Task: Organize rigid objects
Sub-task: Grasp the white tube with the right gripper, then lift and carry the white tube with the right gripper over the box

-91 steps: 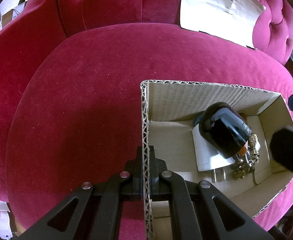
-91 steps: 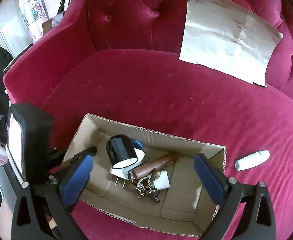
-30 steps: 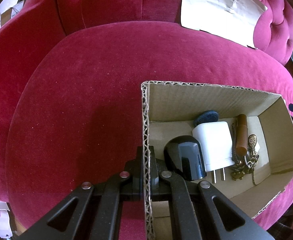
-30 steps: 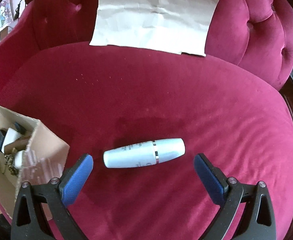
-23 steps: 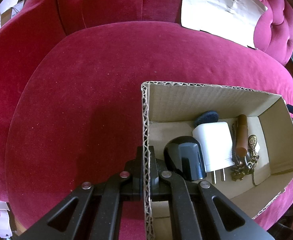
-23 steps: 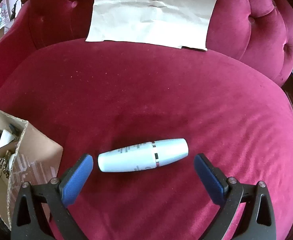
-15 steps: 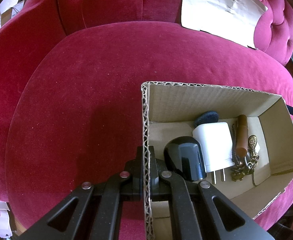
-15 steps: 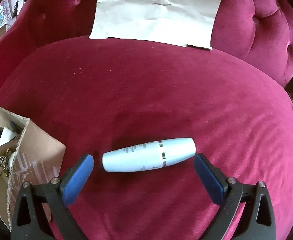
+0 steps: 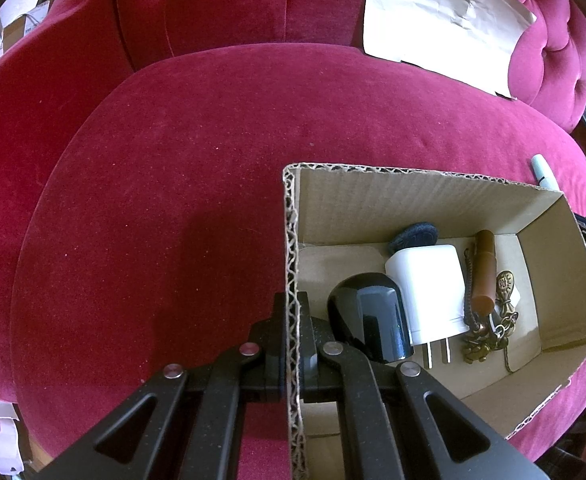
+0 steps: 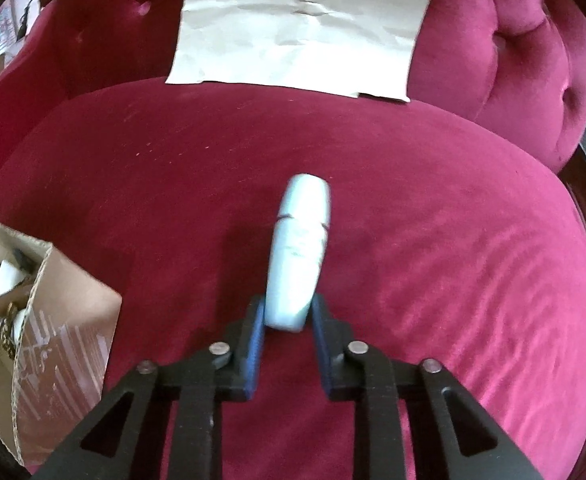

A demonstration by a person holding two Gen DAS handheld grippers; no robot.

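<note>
My left gripper [image 9: 291, 344] is shut on the left wall of the cardboard box [image 9: 293, 248] on the red velvet seat. Inside lie a black cap-shaped object [image 9: 367, 330], a white charger plug [image 9: 427, 290], a brown tube [image 9: 484, 276], a brass key chain [image 9: 497, 320] and a dark blue pad [image 9: 413, 235]. My right gripper [image 10: 287, 320] is shut on the near end of a pale blue-white tube [image 10: 299, 248], which points away from me over the seat. The tube's tip shows in the left wrist view [image 9: 543, 170]. The box shows at the left of the right wrist view [image 10: 65, 320].
A creased sheet of pale paper [image 10: 301, 20] leans on the tufted chair back [image 10: 505, 48]; it also shows in the left wrist view [image 9: 445, 20]. The red seat cushion [image 9: 173, 200] spreads left of the box.
My right gripper has closed on the pale tube, which lay crosswise between open fingers and now points forward. The left gripper and the box have not moved.
</note>
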